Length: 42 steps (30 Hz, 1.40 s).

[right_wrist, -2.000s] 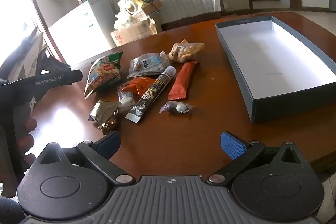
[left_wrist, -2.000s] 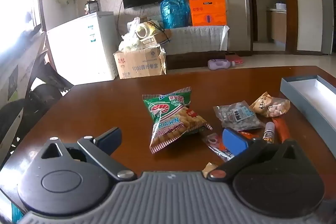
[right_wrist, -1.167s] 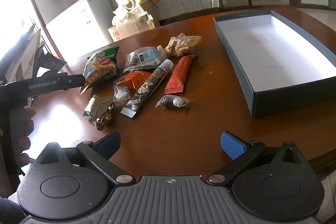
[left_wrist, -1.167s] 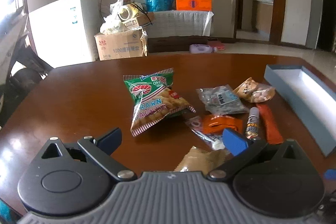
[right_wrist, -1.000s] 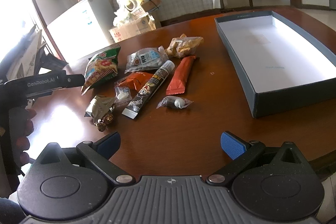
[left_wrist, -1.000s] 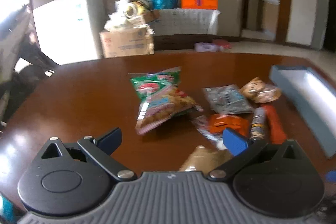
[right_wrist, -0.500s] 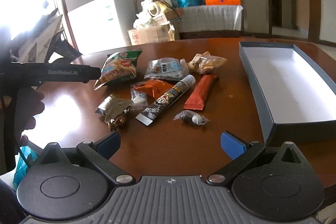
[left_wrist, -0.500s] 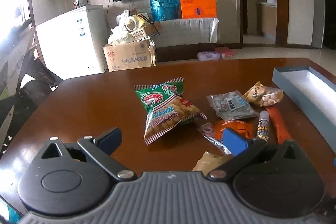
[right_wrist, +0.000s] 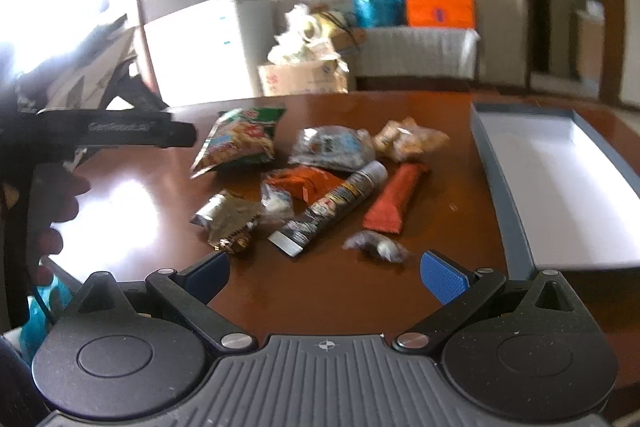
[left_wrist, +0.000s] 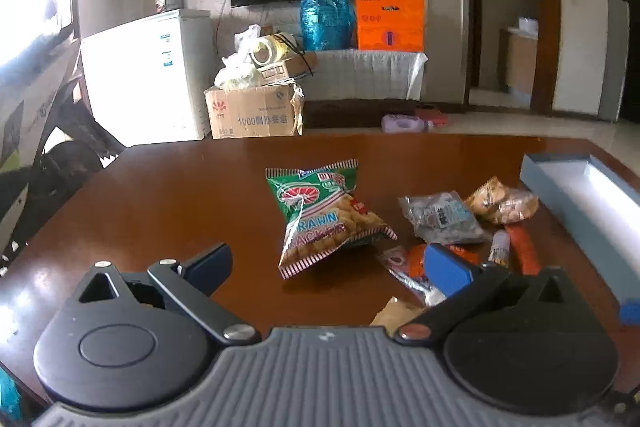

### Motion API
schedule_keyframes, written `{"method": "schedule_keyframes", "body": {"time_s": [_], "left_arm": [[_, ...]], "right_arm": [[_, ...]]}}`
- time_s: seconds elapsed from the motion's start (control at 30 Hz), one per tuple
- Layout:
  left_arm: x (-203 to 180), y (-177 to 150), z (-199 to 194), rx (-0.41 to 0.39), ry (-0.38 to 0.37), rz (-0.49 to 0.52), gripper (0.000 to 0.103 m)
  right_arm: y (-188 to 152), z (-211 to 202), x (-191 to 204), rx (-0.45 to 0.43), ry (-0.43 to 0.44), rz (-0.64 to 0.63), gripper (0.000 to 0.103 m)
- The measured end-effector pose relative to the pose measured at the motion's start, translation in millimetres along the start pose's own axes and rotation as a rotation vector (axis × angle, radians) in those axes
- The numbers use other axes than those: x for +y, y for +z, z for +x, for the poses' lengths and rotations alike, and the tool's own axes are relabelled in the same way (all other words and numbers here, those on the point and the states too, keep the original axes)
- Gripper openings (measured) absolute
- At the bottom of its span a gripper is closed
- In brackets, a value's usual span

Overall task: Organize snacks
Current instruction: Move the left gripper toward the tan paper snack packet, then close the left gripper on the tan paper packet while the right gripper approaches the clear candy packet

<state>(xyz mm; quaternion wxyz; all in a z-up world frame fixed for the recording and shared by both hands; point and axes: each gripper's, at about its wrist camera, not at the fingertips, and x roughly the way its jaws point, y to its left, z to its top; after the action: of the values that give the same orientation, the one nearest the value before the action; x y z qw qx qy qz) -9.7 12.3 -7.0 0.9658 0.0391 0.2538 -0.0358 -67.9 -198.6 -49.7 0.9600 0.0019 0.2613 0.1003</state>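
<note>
**Both grippers wide and empty, snack pile dead ahead, box off to the right**

Right now the snacks lie in a loose heap on the brown table (right_wrist: 432, 115), none yet in the open grey box (right_wrist: 560, 187), whose white floor fills the right of the right wrist frame. The right gripper (right_wrist: 325, 269) hovers low at the near table edge, its blue pads spread wide with nothing between them. Closest to it, just above and between the pads in the frame, is a small clear-wrapped candy (right_wrist: 378, 246). Beyond that lie the red bar (right_wrist: 394, 205) and the dark tube (right_wrist: 332, 209), side by side, both with long axes running from lower left to upper right, roughly along the gripper's line of sight.

The left gripper (left_wrist: 326, 267) is likewise spread apart and holds nothing. In its frame the green prawn cracker bag (left_wrist: 322, 217) sits centre, just above the gap between its pads, tilted with one corner toward the lower left. The box (left_wrist: 576, 199) shows only at the far right edge.

By my reading, the right gripper is nearer both the candy and the box, so it looks better placed for a first pick; the left is nearer the cracker bag. The right wrist view is blurred, so small wrappers are hard to tell apart.
</note>
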Motion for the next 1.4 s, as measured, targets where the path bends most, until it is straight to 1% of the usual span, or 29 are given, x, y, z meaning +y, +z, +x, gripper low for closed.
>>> {"method": "schedule_keyframes", "body": {"time_s": [0.1, 0.23, 0.27, 0.3, 0.37, 0.4, 0.43, 0.53, 0.67, 0.77, 0.83, 0.9, 0.97, 1.07, 1.1, 1.3, 1.4], "left_arm": [[-2, -4, -2, 0.007, -0.040, 0.019, 0.103], [-9, -15, -13, -0.017, -0.082, 0.084, 0.103], [-11, -19, -14, -0.020, -0.086, 0.102, 0.103], [-14, -24, -14, -0.019, -0.089, 0.126, 0.103], [-20, -33, -14, -0.023, -0.102, 0.179, 0.103], [-22, -36, -12, -0.029, -0.107, 0.187, 0.103], [-22, -38, -11, -0.033, -0.116, 0.182, 0.103], [-19, -42, 0, -0.012, -0.140, 0.149, 0.103], [-14, -45, 12, 0.001, -0.134, 0.112, 0.103], [-15, -45, 19, 0.008, -0.151, 0.106, 0.103], [-17, -45, 23, 0.010, -0.163, 0.116, 0.099], [-20, -45, 29, 0.024, -0.179, 0.127, 0.090], [-21, -46, 35, 0.044, -0.206, 0.122, 0.086], [-20, -47, 43, 0.064, -0.218, 0.116, 0.082], [-20, -47, 44, 0.067, -0.224, 0.114, 0.079], [-17, -46, 52, 0.091, -0.266, 0.085, 0.077], [-19, -48, 52, 0.088, -0.266, 0.091, 0.078]], "right_arm": [[2, 7, 2, -0.002, -0.017, -0.052, 0.103], [5, 15, -6, 0.002, -0.025, -0.038, 0.099], [5, 18, -9, 0.007, -0.031, -0.033, 0.096], [6, 20, -11, 0.014, -0.028, -0.026, 0.092], [6, 24, -15, 0.031, -0.012, -0.019, 0.086], [5, 25, -16, 0.035, -0.009, -0.022, 0.086], [5, 26, -16, 0.034, -0.011, -0.031, 0.086], [5, 27, -13, 0.030, -0.018, -0.063, 0.086], [4, 29, -12, 0.033, -0.030, -0.089, 0.086], [4, 30, -12, 0.028, -0.031, -0.094, 0.086], [5, 32, -12, 0.032, -0.035, -0.100, 0.086], [4, 34, -11, 0.036, -0.037, -0.110, 0.085], [4, 36, -10, 0.039, -0.033, -0.122, 0.084], [3, 40, -8, 0.047, -0.028, -0.141, 0.081], [3, 42, -8, 0.052, -0.027, -0.144, 0.080], [2, 50, -12, 0.068, -0.019, -0.137, 0.075], [3, 52, -15, 0.065, -0.018, -0.132, 0.075]]}}
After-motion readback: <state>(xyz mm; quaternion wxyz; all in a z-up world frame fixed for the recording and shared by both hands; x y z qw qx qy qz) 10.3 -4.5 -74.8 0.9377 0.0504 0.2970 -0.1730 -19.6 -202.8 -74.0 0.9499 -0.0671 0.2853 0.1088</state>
